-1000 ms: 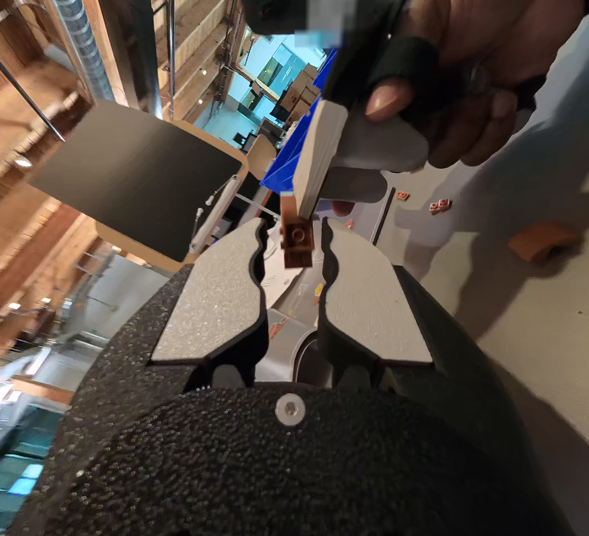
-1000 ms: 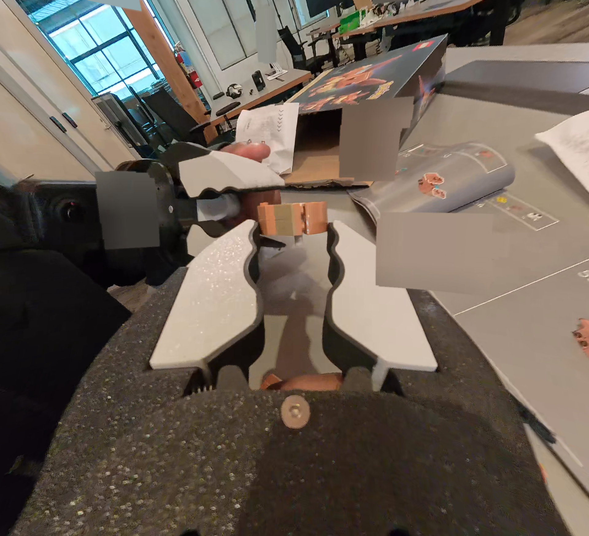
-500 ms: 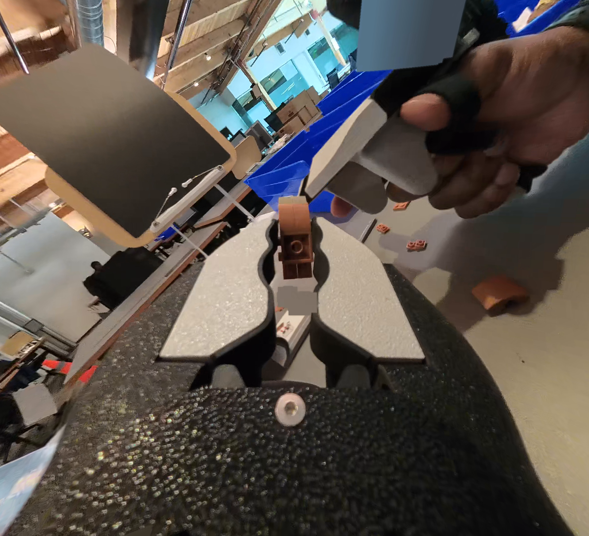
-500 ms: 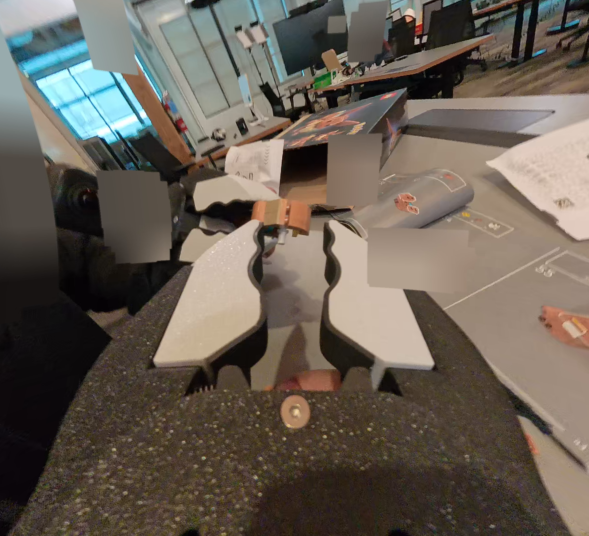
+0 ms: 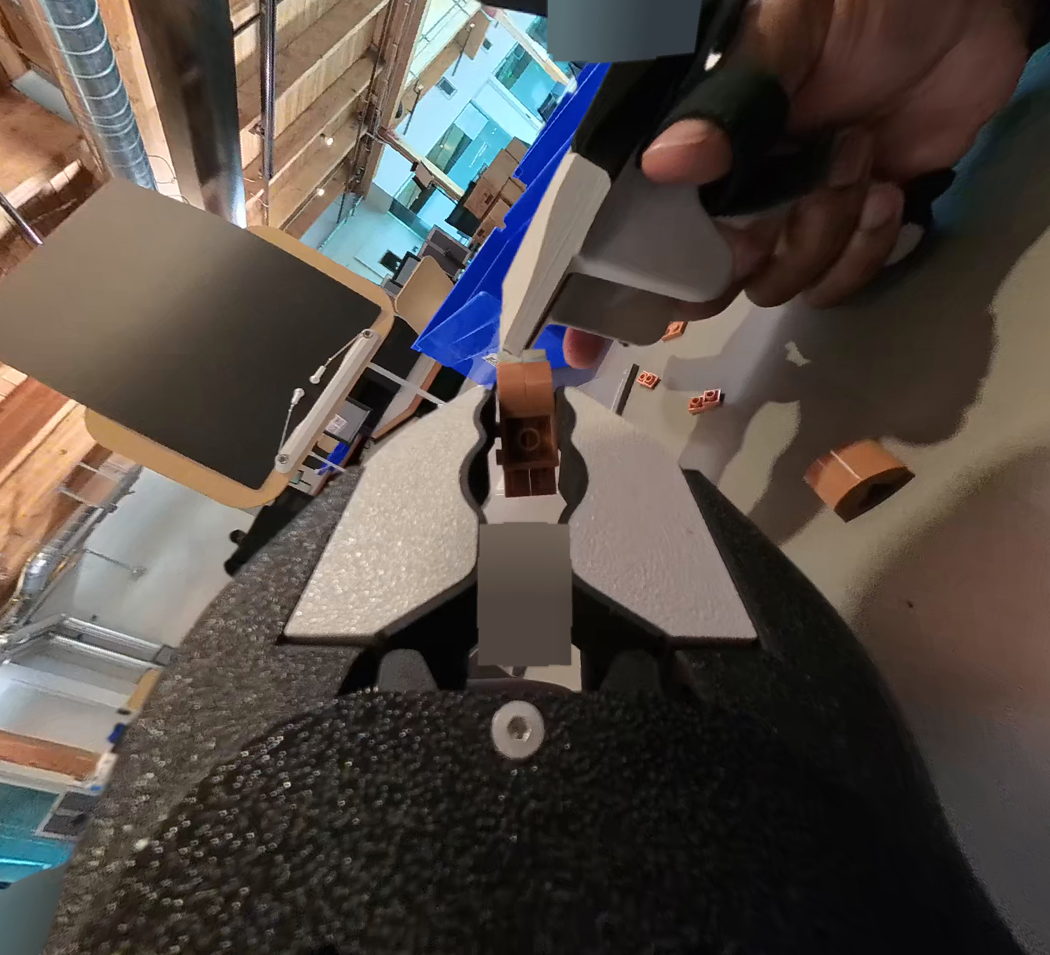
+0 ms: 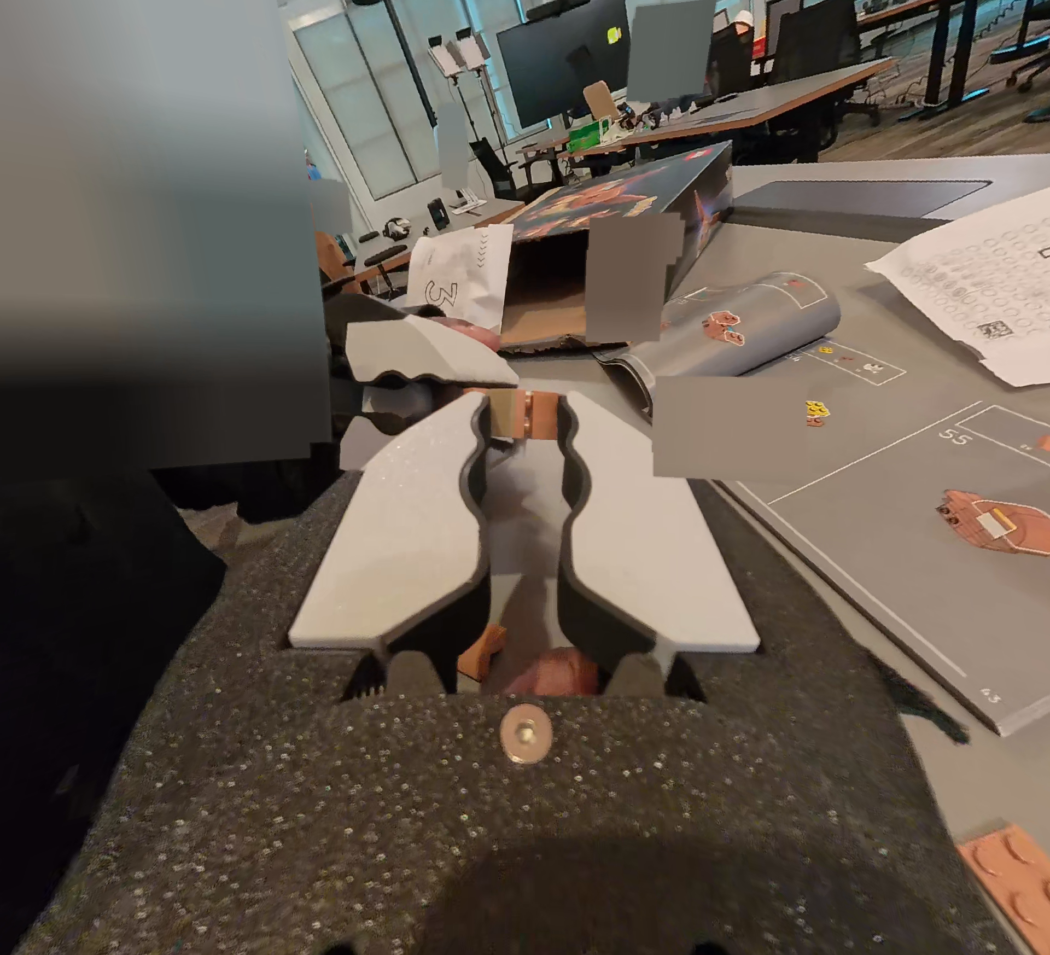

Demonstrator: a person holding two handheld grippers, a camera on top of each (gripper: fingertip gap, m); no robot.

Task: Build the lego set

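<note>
An opened printed cardboard box (image 6: 636, 200) is seen lying on the grey bench (image 6: 795, 587), with a white paper bag (image 6: 463, 274) beside its open end, a curled instruction booklet (image 6: 755, 325) in front and a printed white sheet (image 6: 977, 297) at right; loose orange-brown bricks (image 5: 858, 479) are scattered nearby

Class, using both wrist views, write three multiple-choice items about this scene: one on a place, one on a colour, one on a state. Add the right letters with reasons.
1. Where is the open cardboard box?
A. on the grey table
B. on the floor
C. on a chair

2. What colour is the brick piece in the left hand-held gripper?
A. green
B. brown
C. white

3. How do the right hand-held gripper fingers stand?
A. spread wide, bare
B. out of view
C. closed on a brick piece

Answers: 1 A, it lies on the tabletop; 2 B, brown between the fingers; 3 C, both fingertips press its ends.
</note>
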